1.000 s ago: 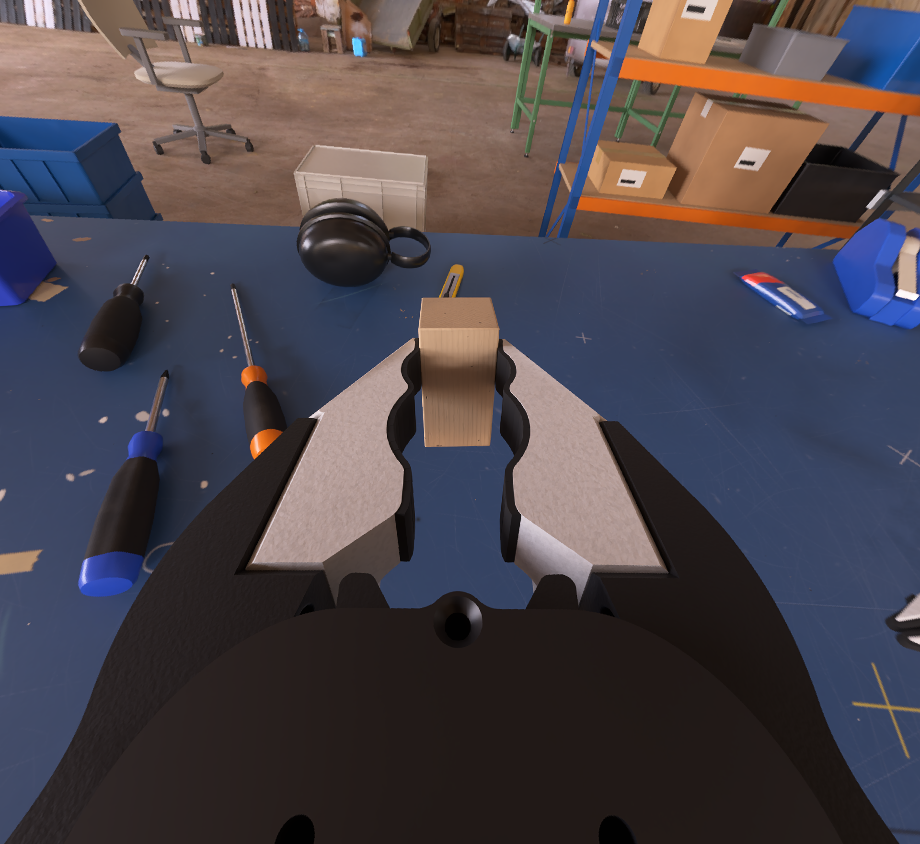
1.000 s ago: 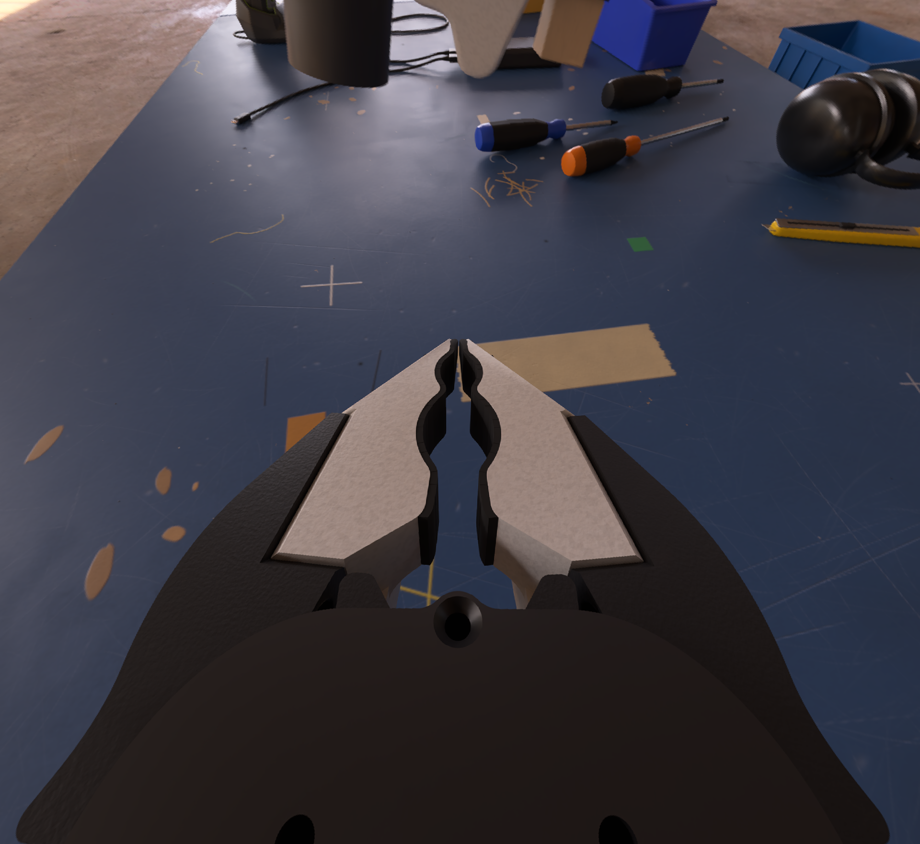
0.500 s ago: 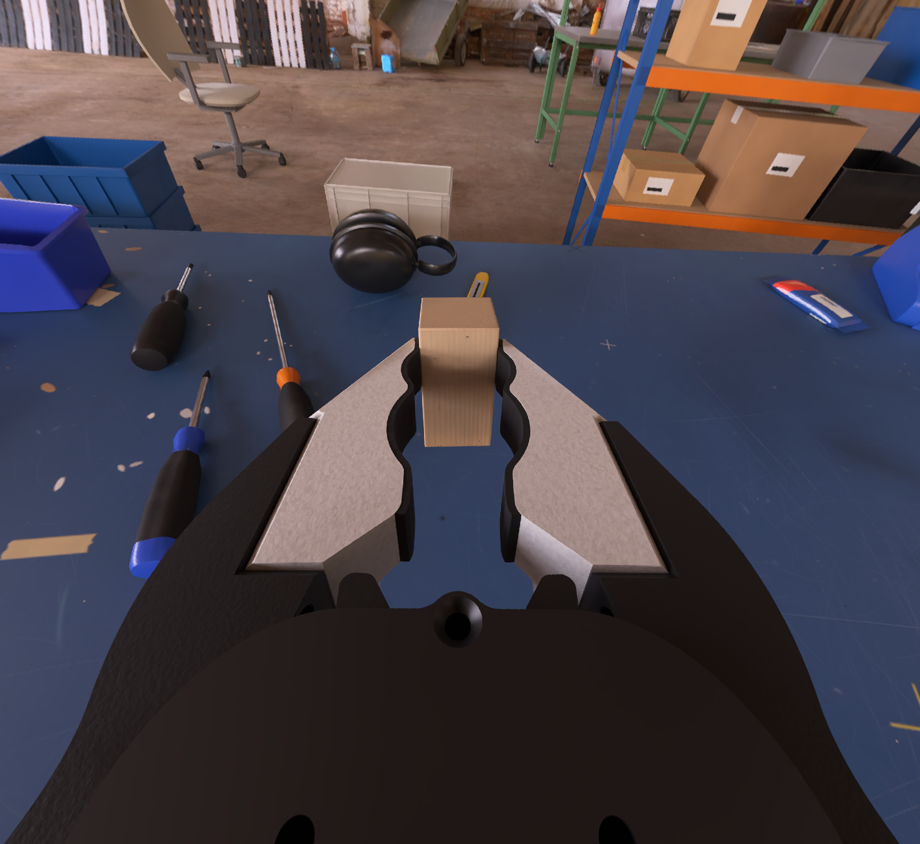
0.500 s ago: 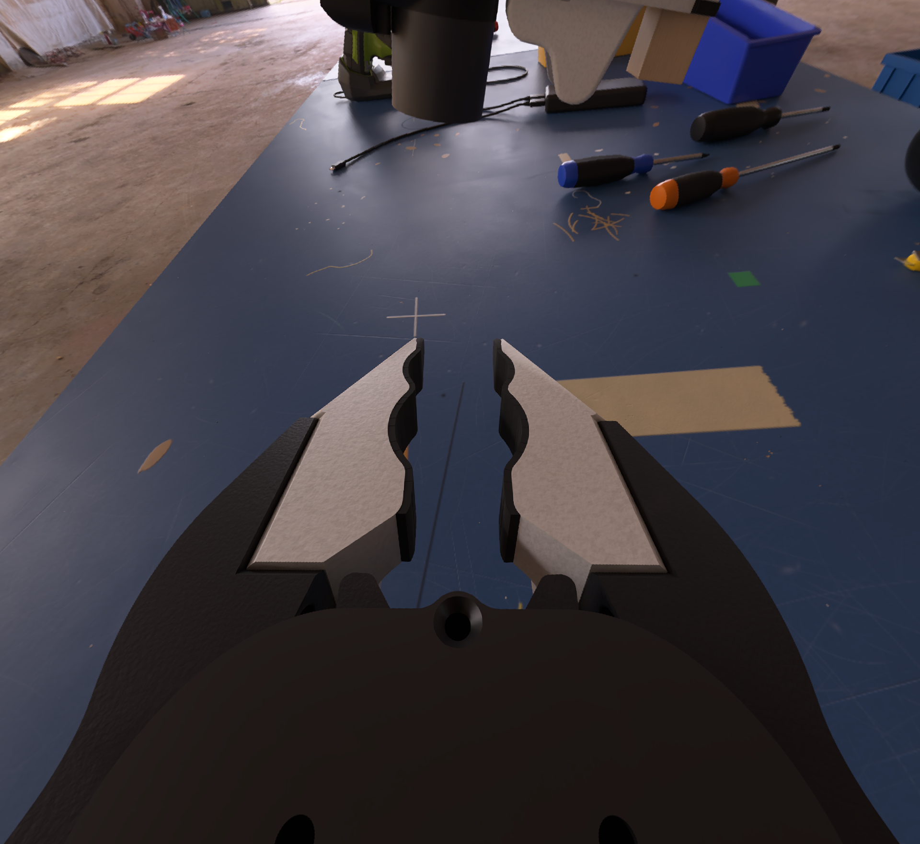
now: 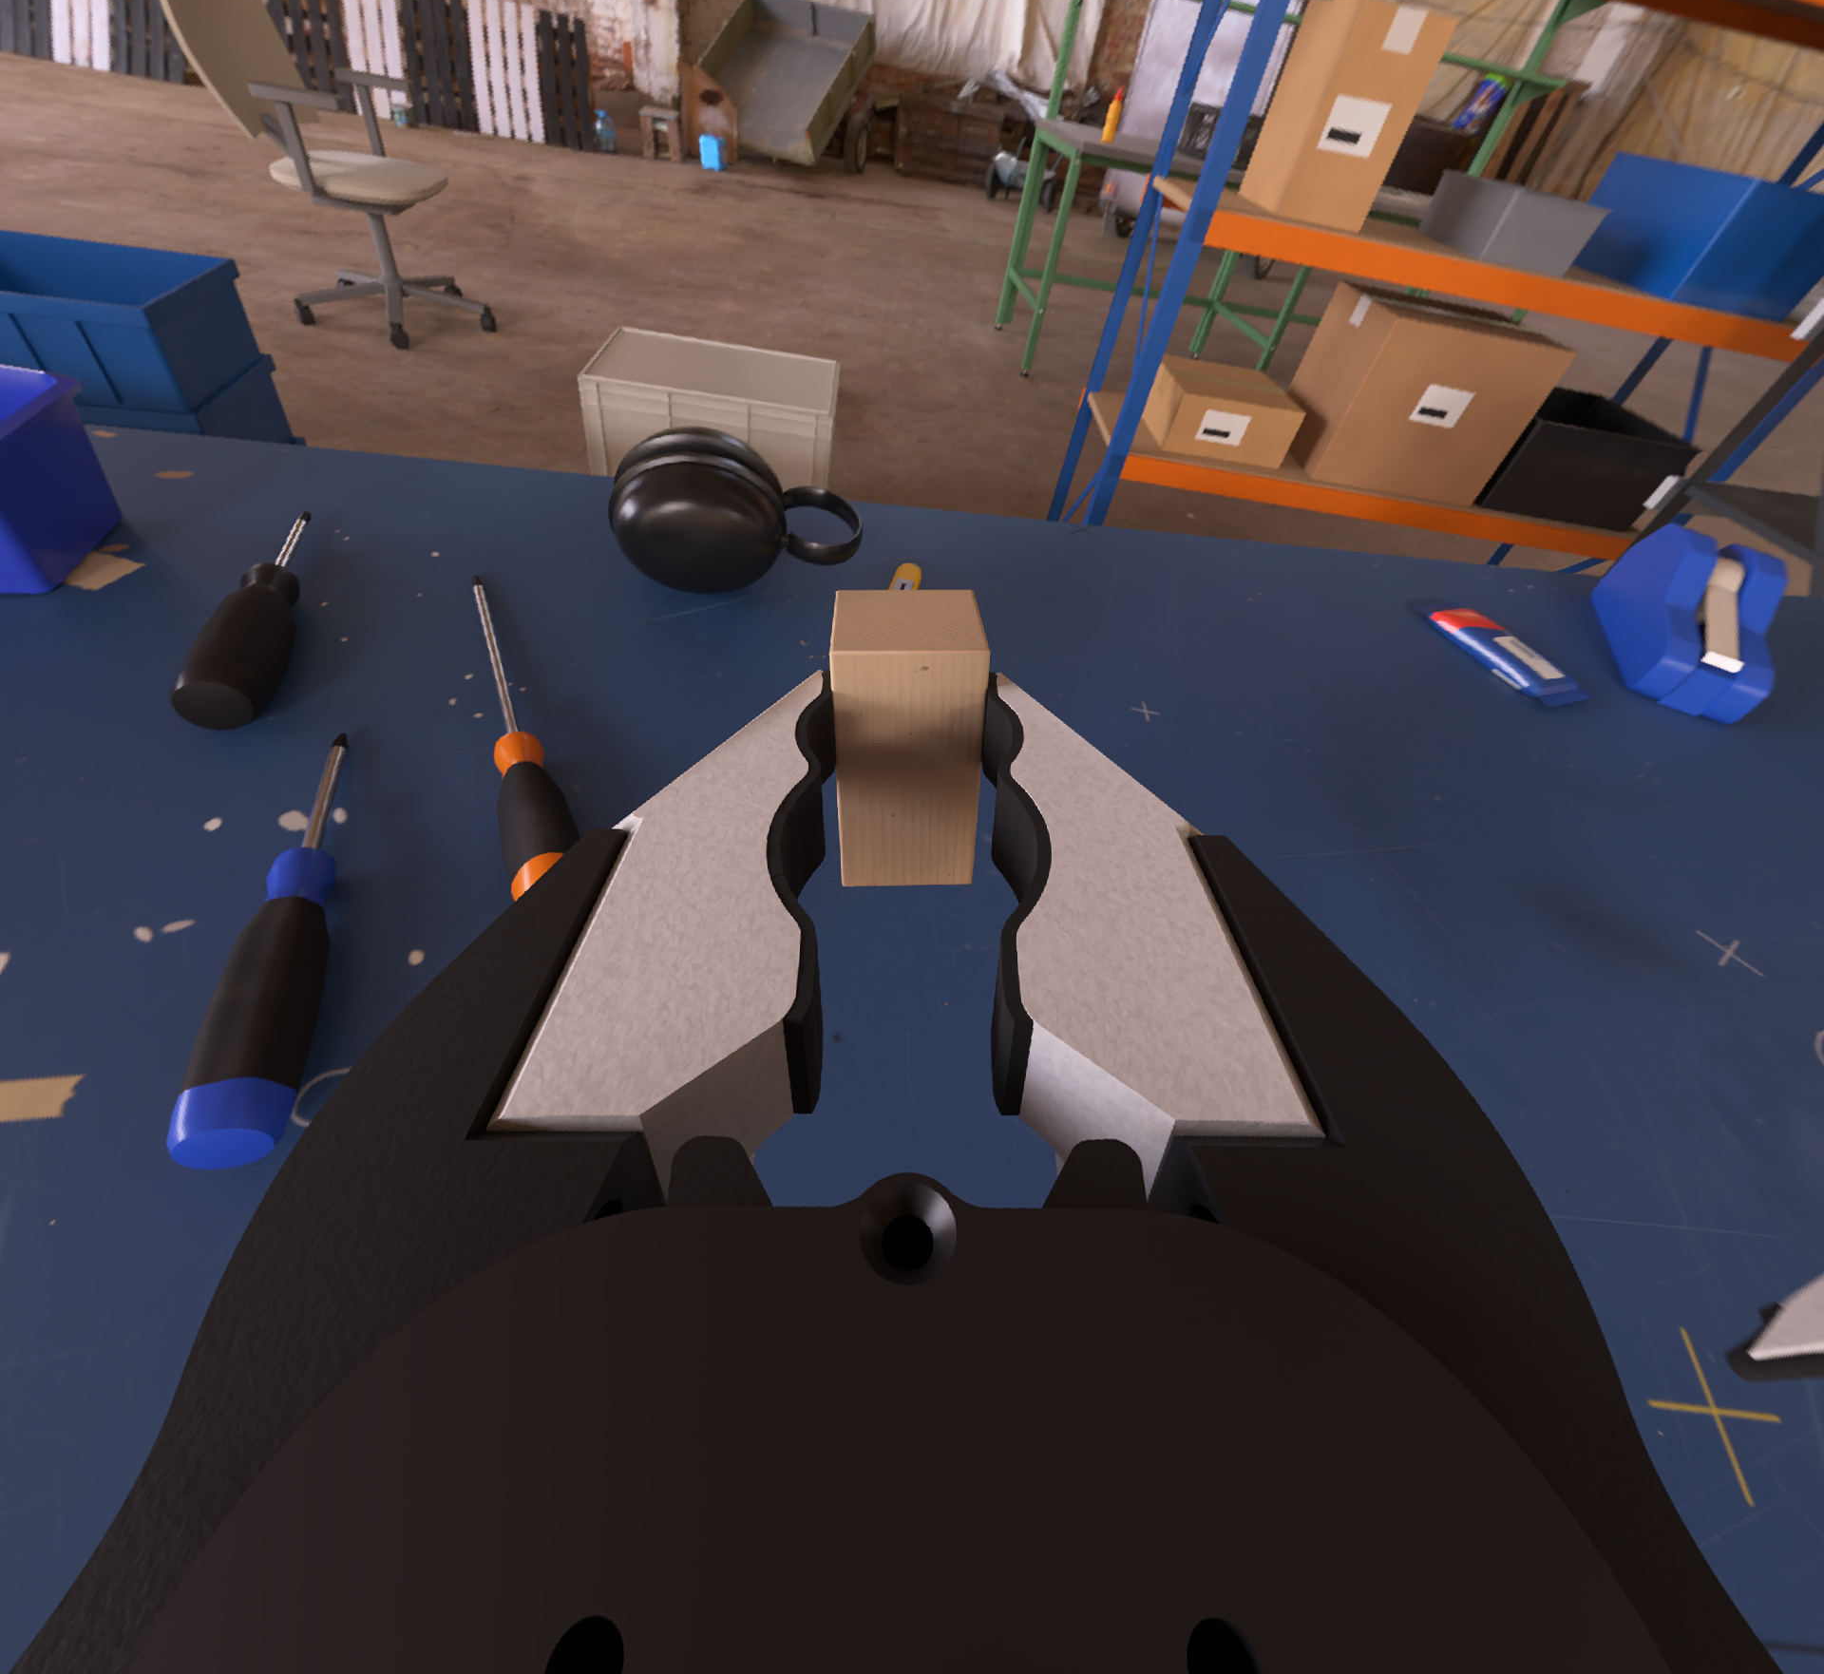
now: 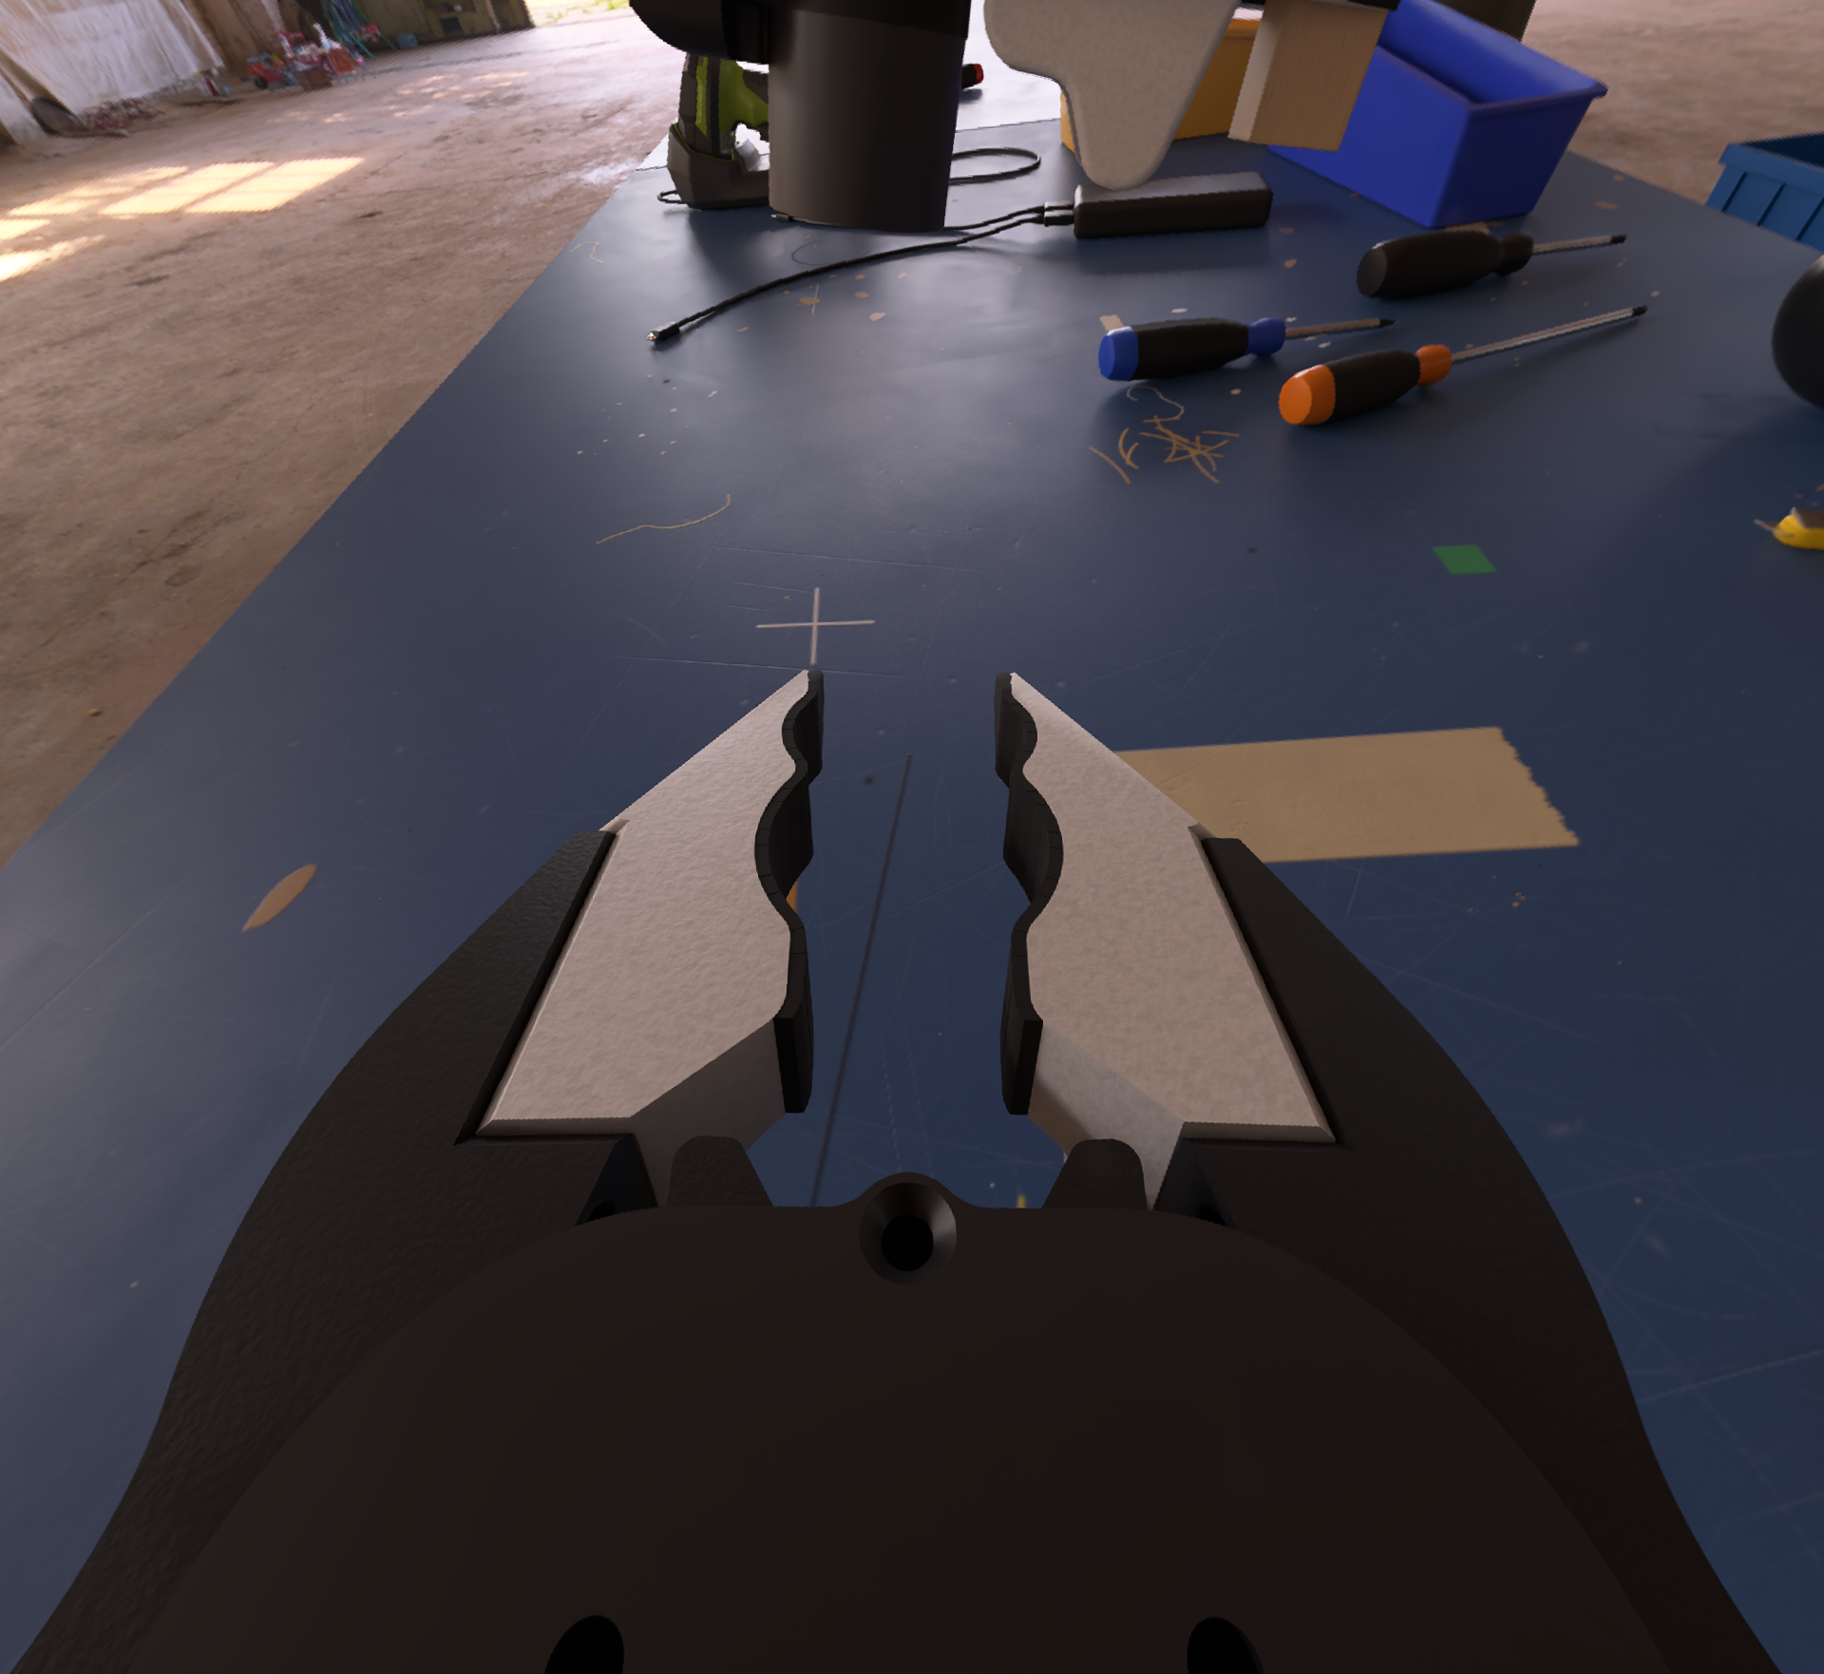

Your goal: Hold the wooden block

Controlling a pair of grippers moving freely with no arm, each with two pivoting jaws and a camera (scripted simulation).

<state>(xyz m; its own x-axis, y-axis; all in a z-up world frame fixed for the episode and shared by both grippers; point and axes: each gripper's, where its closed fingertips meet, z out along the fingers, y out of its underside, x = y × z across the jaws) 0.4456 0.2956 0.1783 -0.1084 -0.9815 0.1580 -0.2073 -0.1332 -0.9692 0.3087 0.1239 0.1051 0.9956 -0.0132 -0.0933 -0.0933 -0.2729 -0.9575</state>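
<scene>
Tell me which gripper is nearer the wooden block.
Left. The left gripper has the wooden block clamped in its jaws; the right gripper hangs open and apart from it.

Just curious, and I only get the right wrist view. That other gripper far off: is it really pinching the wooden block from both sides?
Observer: Yes. In the left wrist view the left gripper has one of its fingers pressed on each side of the wooden block.
Operator: What lies beyond the block?
Observer: A black round thing with a ring, near the far edge of the table.
Operator: Anything off to the right?
Observer: A blue tape dispenser sits there.
</scene>
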